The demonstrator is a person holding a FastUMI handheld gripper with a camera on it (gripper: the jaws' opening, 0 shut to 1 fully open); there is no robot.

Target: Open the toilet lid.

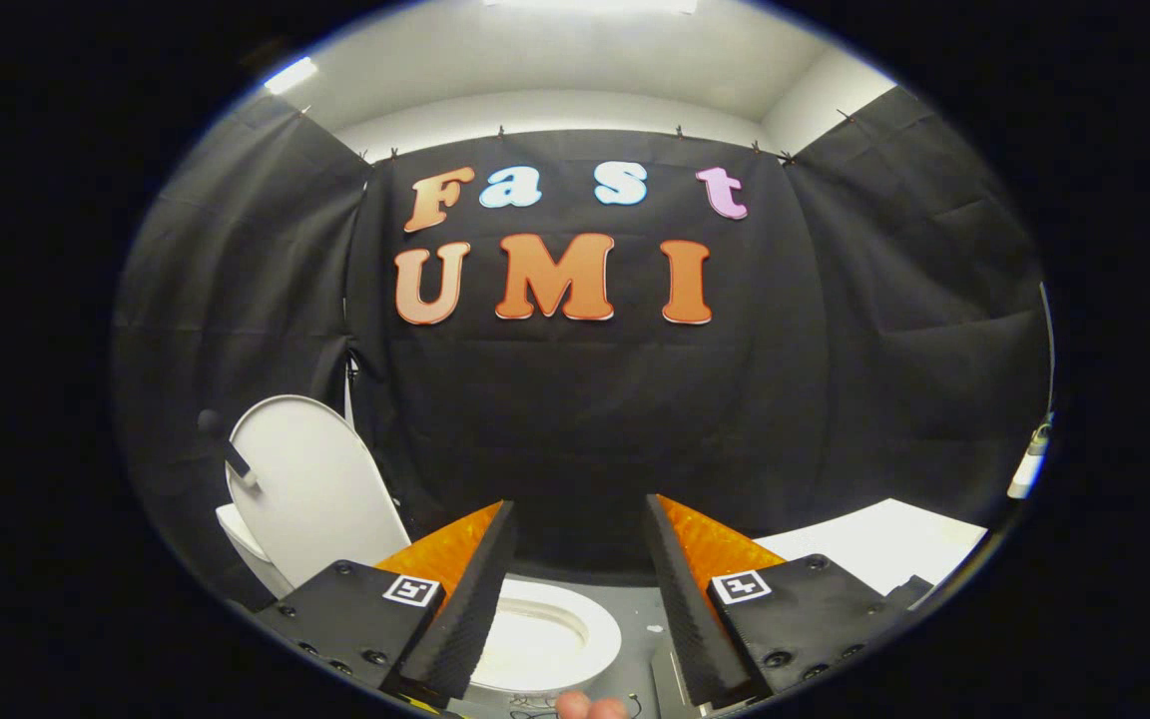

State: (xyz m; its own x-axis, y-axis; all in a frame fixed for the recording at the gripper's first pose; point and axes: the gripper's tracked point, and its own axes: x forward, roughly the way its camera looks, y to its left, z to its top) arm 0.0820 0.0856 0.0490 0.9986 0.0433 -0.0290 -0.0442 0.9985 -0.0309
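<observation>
Claw spread wide, holding nothing; toilet lid upright beyond its left finger.

The raised oval white plastic toilet lid stands upright at ten o'clock from the gripper, beyond its left finger. The round white toilet seat ring lies below and between the two spread fingers, nearer the left one, at six o'clock. A flat white slab sits at three o'clock, behind the right finger. A fingertip shows just below the seat ring.
</observation>
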